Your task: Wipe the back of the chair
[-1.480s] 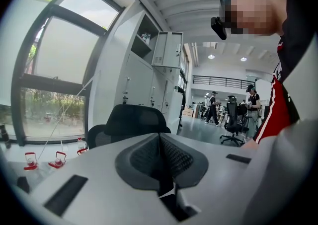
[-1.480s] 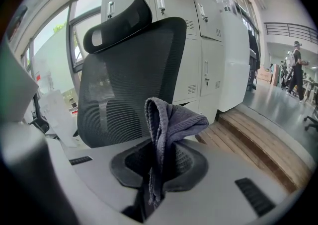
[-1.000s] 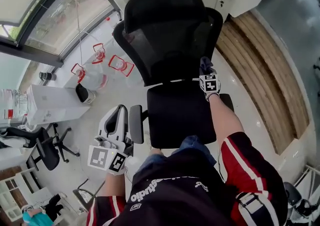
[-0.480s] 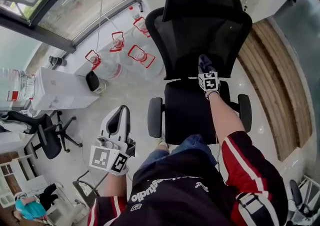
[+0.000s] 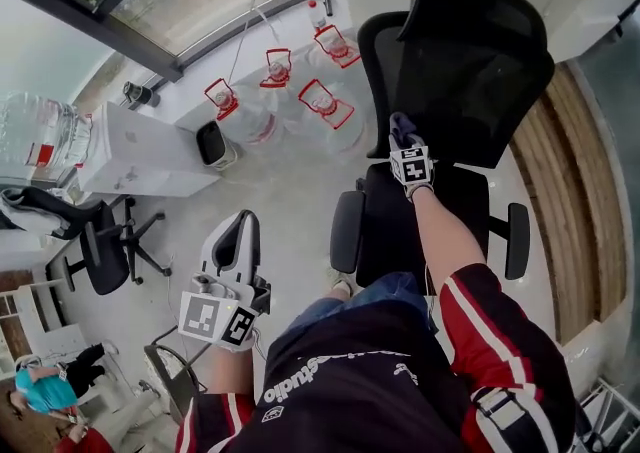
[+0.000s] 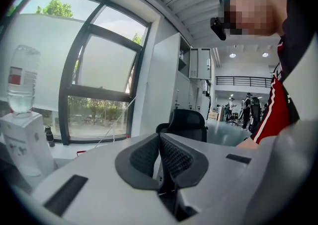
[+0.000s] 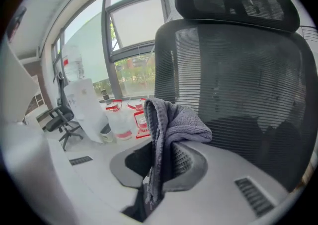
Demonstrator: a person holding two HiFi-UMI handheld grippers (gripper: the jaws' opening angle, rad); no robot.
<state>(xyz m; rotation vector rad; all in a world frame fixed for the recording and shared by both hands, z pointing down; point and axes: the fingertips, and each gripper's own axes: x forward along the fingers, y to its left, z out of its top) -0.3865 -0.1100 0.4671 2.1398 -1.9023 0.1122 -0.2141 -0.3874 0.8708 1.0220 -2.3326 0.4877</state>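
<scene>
While my right gripper (image 7: pixel 160 169) pinches the grey cloth (image 7: pixel 174 124), with the chair back (image 7: pixel 238 70) close ahead of it, I judge most wiping remains. My left gripper (image 6: pixel 160 164) is pressed together, empty.

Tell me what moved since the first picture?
The right gripper, shut on the cloth, slid along the bottom of the chair back from its right side to its left side. The grip on the cloth stayed the same, and the left gripper stayed low, shut and empty.
</scene>
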